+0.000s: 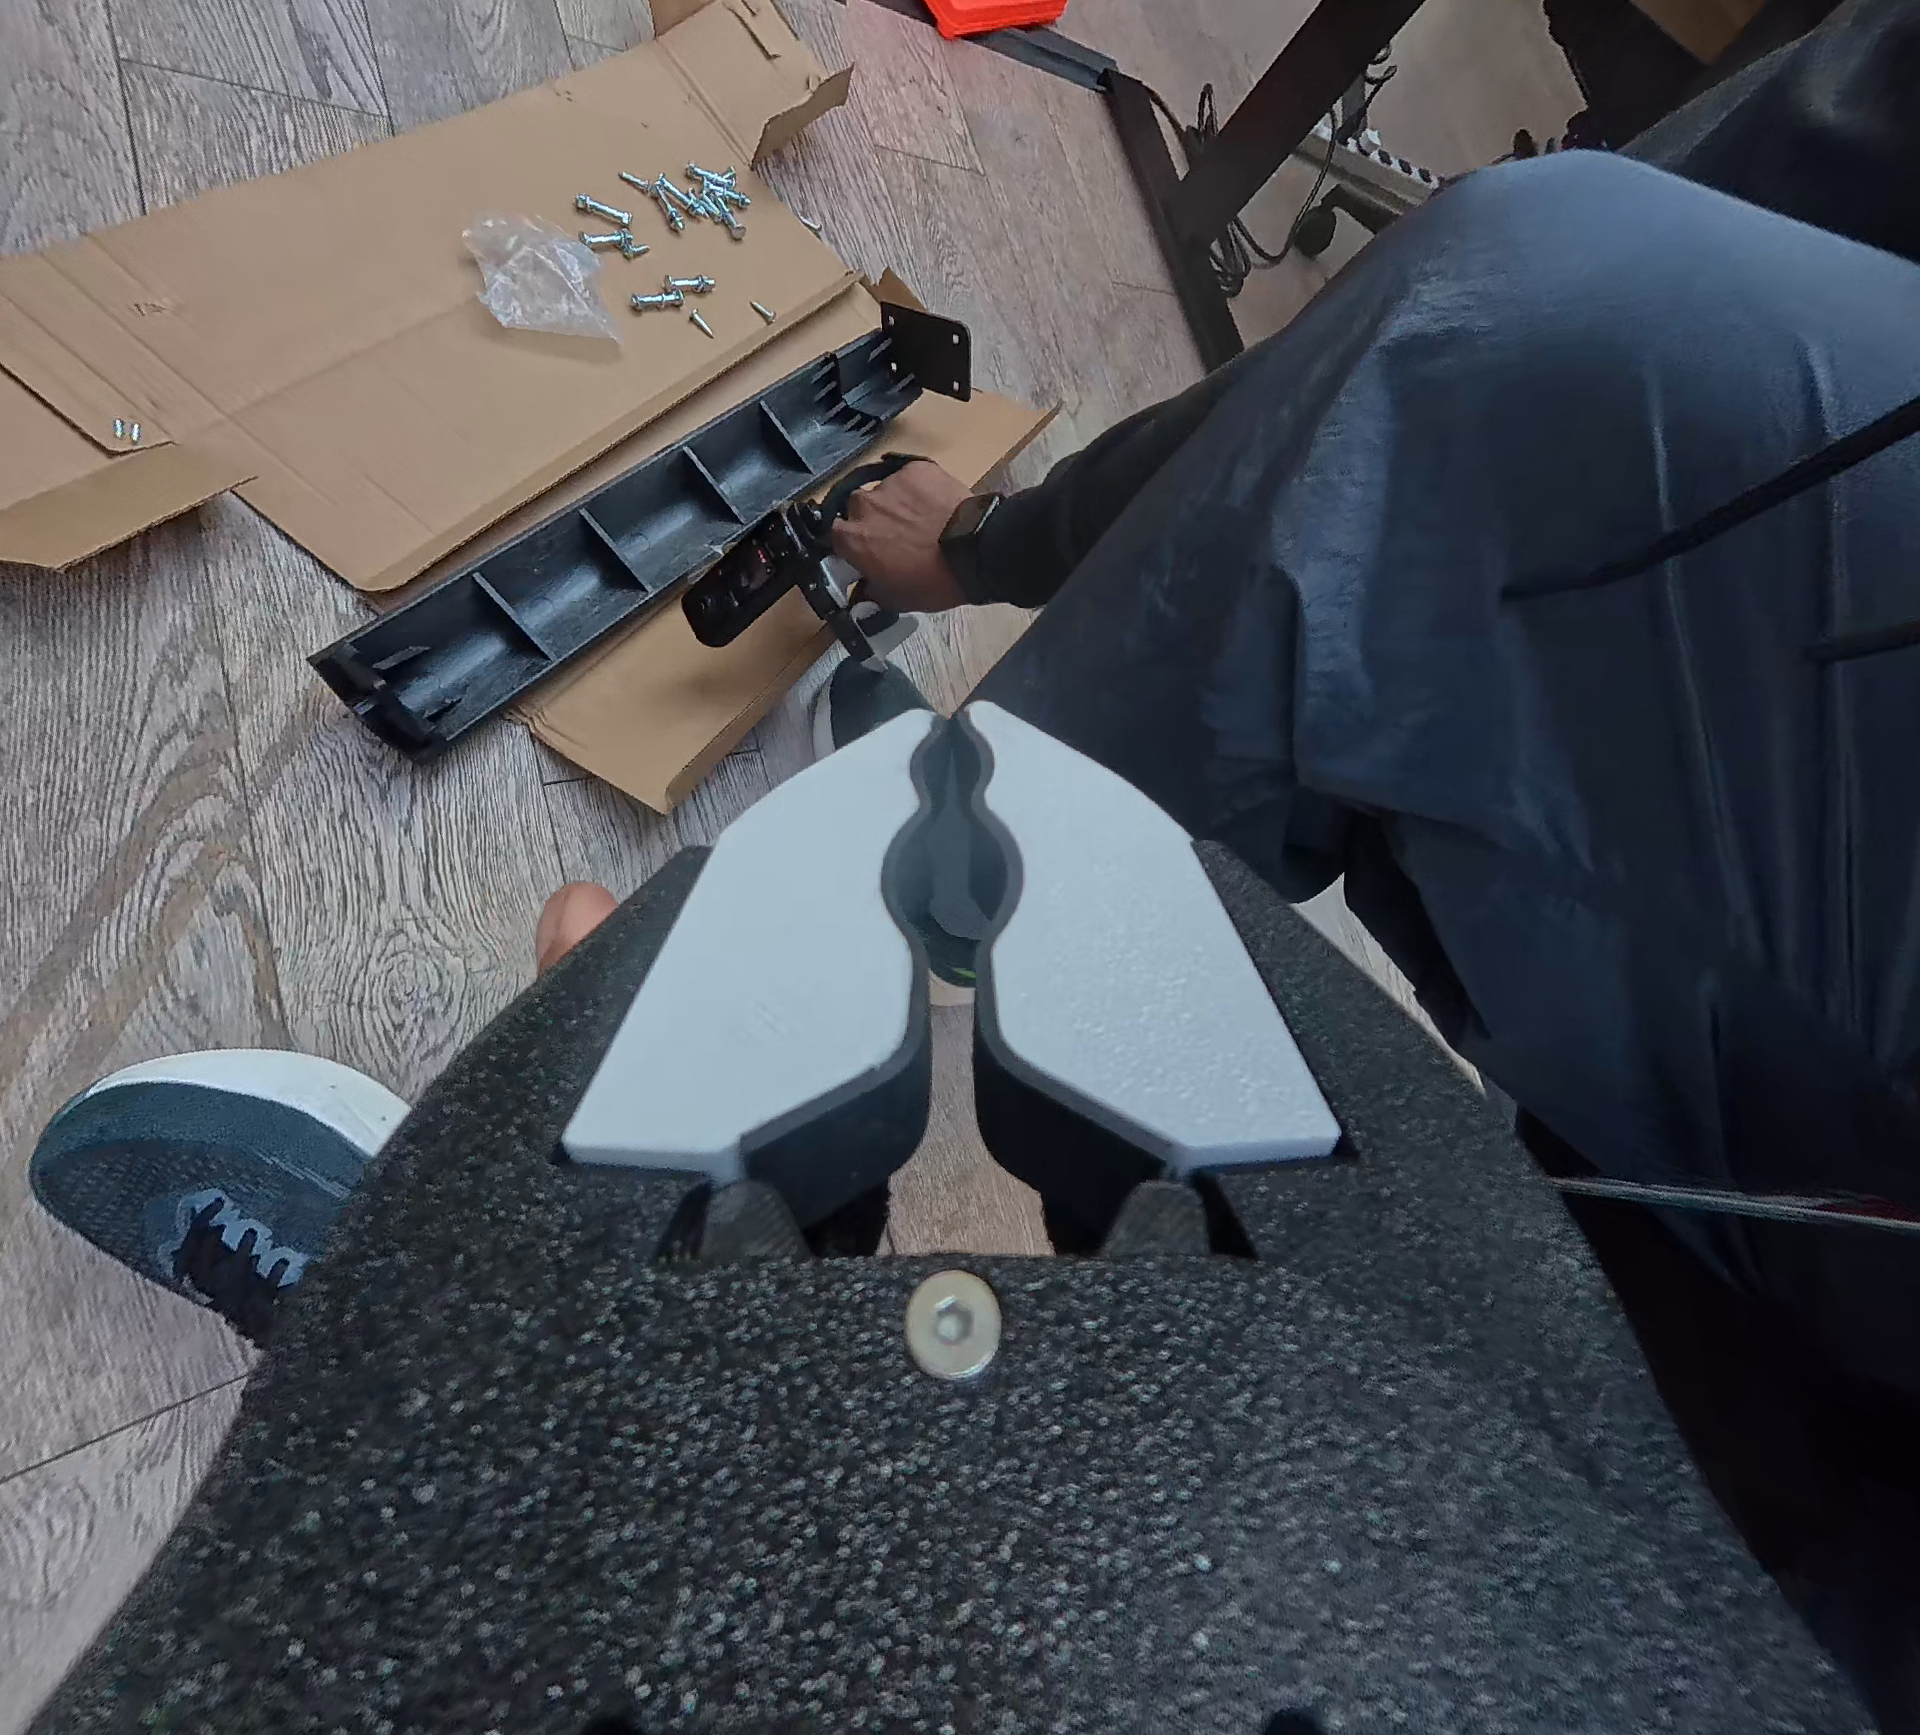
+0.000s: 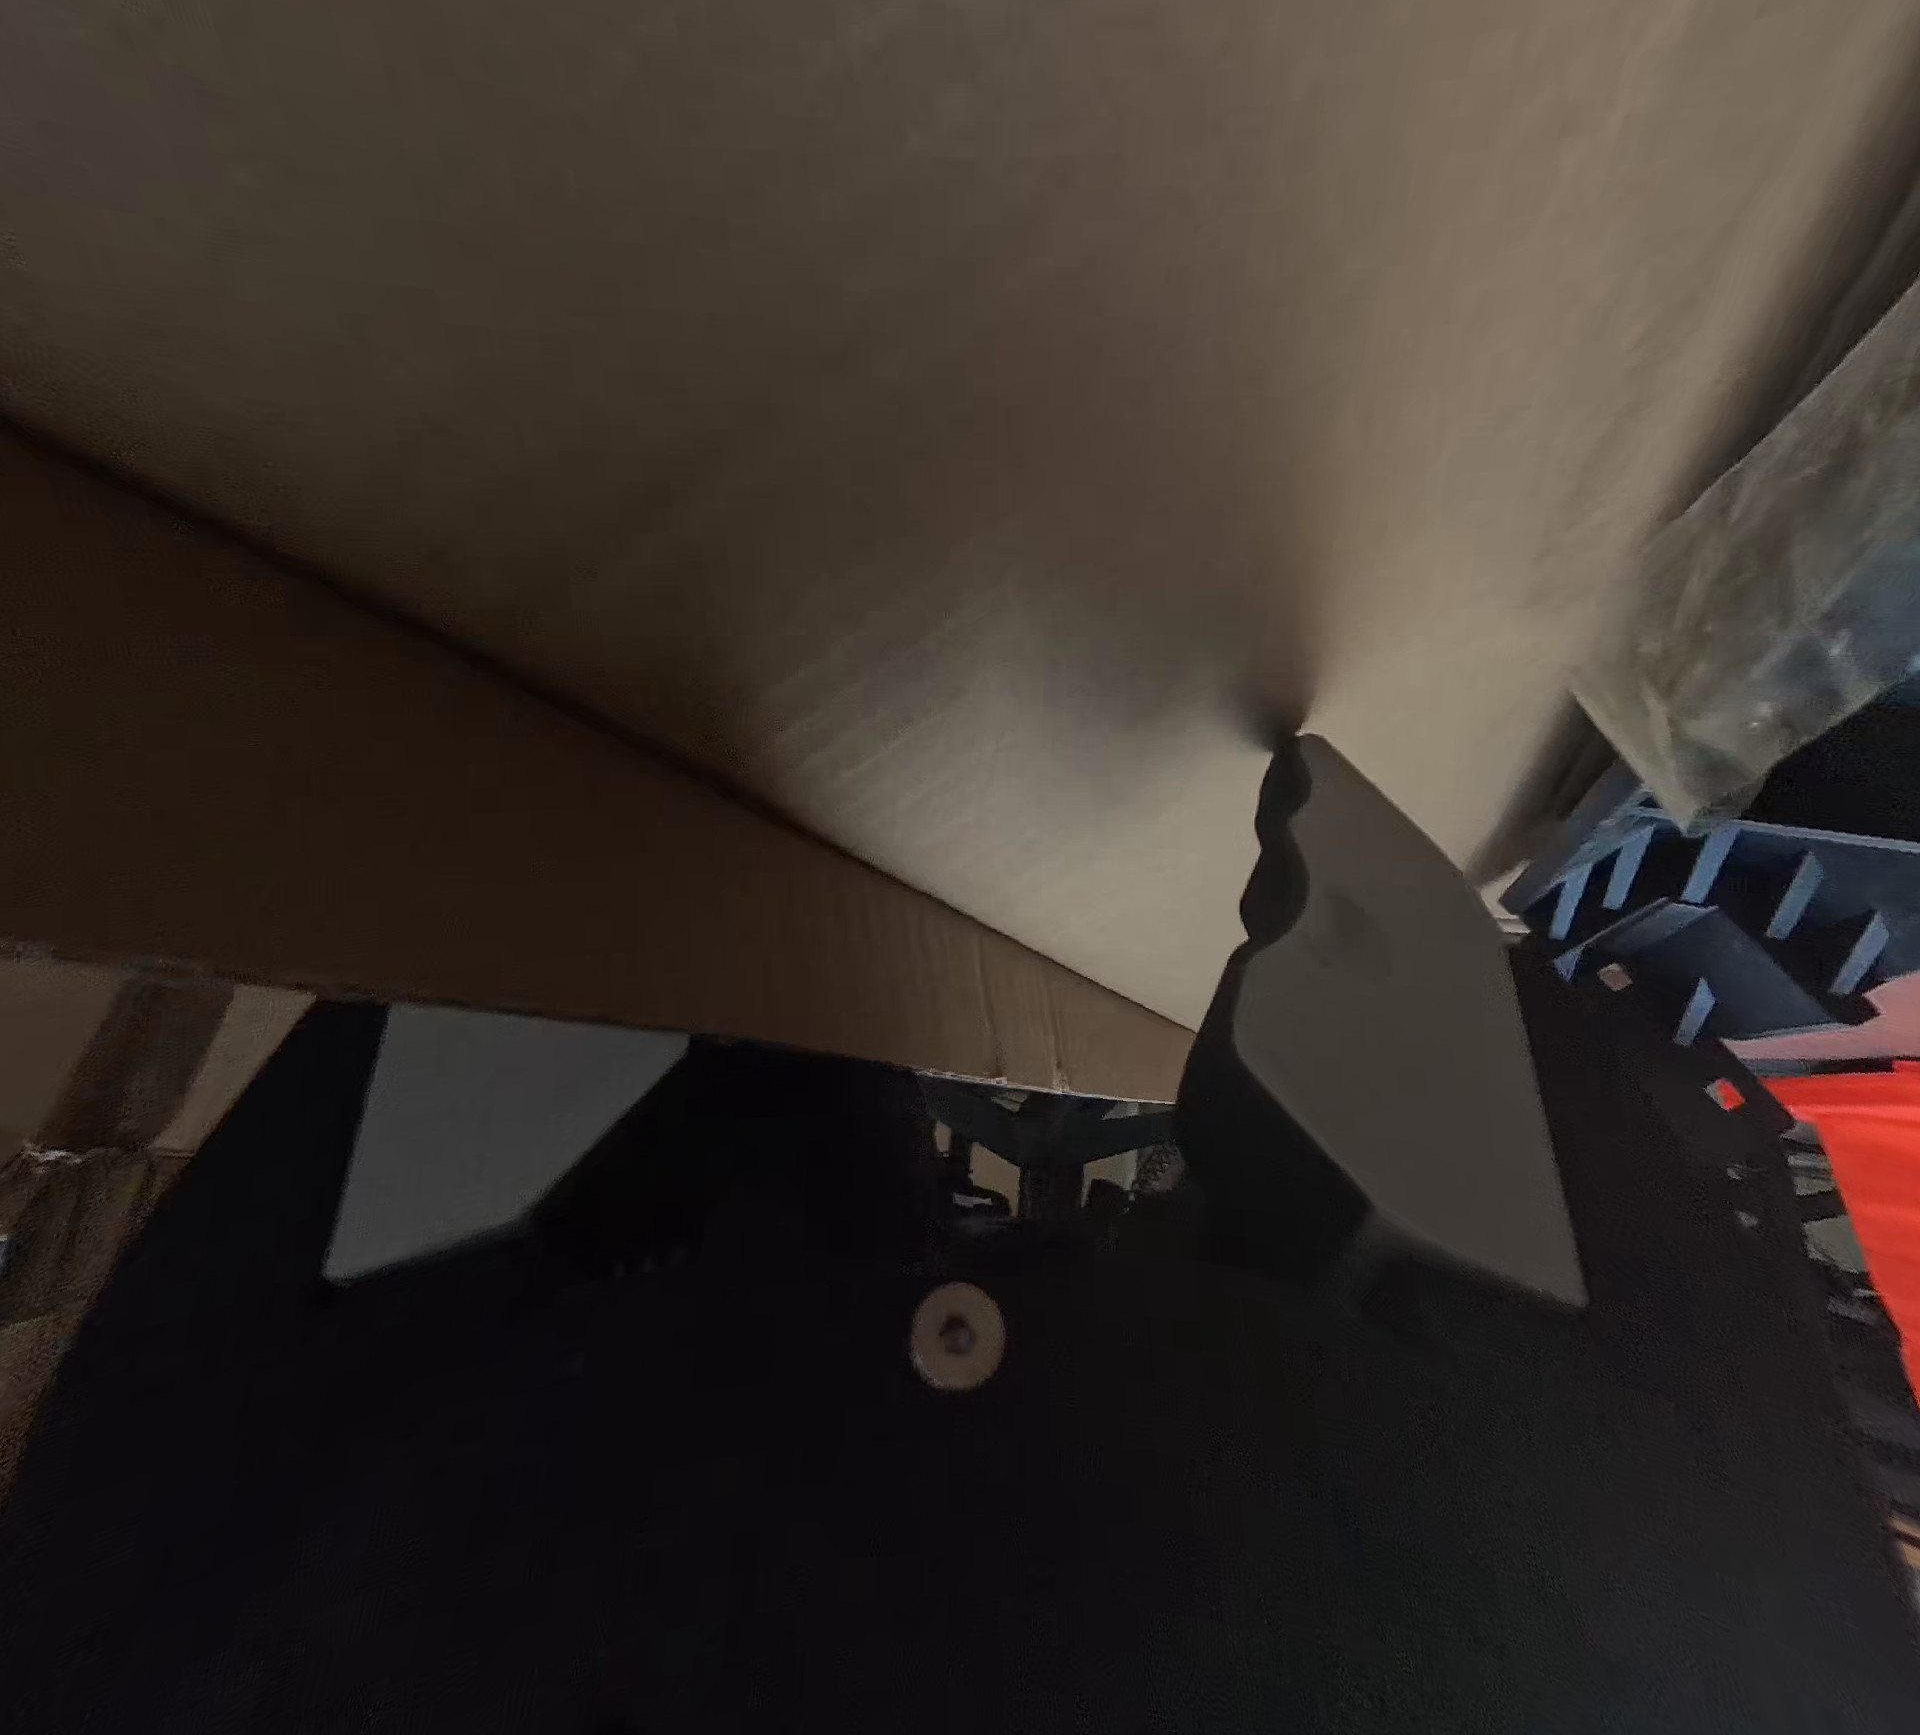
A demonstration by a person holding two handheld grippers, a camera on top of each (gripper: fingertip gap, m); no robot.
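My left gripper [image 1: 951, 729] hangs above the floor [image 1: 208, 802] with fingers pressed together on nothing, clear of the work; my right gripper [image 2: 935, 854] sits wide open, one finger [image 2: 1382, 979] touching the cardboard sheet [image 2: 935, 283] beside the black ribbed plastic part [image 1: 623, 542], the other hidden under its edge.

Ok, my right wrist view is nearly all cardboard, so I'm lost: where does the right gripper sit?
Observer: The right gripper is at the cardboard's near edge, beside a black ribbed rail.
Operator: Any loose parts around?
Observer: Screws lie scattered on the cardboard beyond the rail, by a clear bag.
Operator: And the left gripper?
Observer: The left gripper is beside the person's leg, jaws shut.
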